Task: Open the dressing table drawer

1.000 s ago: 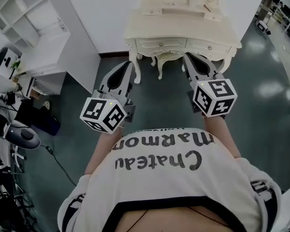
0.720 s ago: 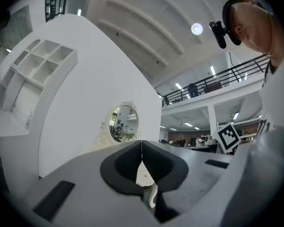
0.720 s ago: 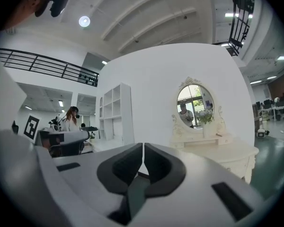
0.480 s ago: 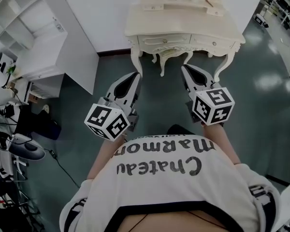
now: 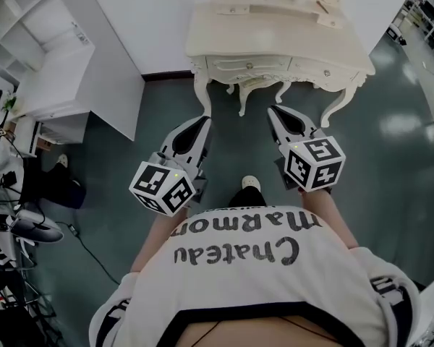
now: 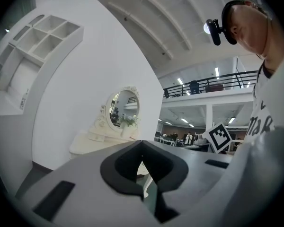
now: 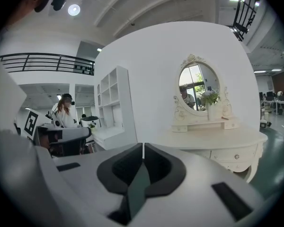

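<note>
Two drawer fronts (image 5: 247, 65) are showing in the head view, side by side under the top of the dressing table (image 5: 275, 31), and both are sitting flush and shut. You are standing back from it, with green floor (image 5: 231, 139) between you and its curved legs. You are holding the left gripper (image 5: 202, 123) and the right gripper (image 5: 273, 111) out ahead of you, both aiming toward the table and well apart from it.

Looking along the left gripper (image 6: 142, 142) in its own view, its jaws are resting together with nothing between them. The dressing table is sitting beyond them to the left, with its oval mirror (image 6: 125, 105) against the white wall.

Looking along the right gripper (image 7: 143, 145) in its view, its jaws are likewise pressed together and empty. The table is lying off to the right, and one drawer (image 7: 234, 156) with its small knob is showing closed below the top.

Judging by all this, nothing of the task is done yet. You are yet to close the gap to the table, part one pair of jaws, clamp onto a knob and pull a drawer out.
</note>
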A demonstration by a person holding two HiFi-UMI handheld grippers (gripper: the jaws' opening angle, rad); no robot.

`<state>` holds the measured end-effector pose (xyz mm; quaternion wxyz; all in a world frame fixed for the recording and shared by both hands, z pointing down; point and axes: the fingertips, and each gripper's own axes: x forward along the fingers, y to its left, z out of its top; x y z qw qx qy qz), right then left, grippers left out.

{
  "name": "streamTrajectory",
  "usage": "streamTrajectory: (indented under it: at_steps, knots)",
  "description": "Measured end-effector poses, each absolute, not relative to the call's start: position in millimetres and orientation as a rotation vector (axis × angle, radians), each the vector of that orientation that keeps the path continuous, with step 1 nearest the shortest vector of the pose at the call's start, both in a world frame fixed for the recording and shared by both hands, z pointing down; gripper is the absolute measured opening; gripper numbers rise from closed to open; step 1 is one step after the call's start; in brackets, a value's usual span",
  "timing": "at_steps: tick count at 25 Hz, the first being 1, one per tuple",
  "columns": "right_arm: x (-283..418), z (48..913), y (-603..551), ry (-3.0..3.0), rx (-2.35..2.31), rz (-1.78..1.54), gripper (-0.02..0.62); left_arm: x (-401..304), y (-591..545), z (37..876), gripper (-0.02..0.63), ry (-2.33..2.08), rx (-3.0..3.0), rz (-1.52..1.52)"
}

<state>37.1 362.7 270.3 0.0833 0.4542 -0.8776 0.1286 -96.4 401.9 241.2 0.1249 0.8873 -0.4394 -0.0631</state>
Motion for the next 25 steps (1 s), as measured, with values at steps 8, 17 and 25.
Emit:
streamTrajectory:
  at_steps: [8, 17, 25]
  knots:
    - [35.0, 272.6, 269.0, -2.661, 1.247, 0.392, 0.031, -71.7, 319.8, 243.0, 0.023, -1.249, 2.593, -0.227]
    - [47.0, 291.3, 188.1, -2.691, 1.129, 0.445, 0.031, -50.3, 244.2, 265.9, 0.023, -1.278, 2.500, -0.236]
    - [73.9, 284.9, 149.3, -2.731, 1.107, 0.415, 0.031, -22.0, 203.3, 255.2, 0.023, -1.324, 2.524, -0.252]
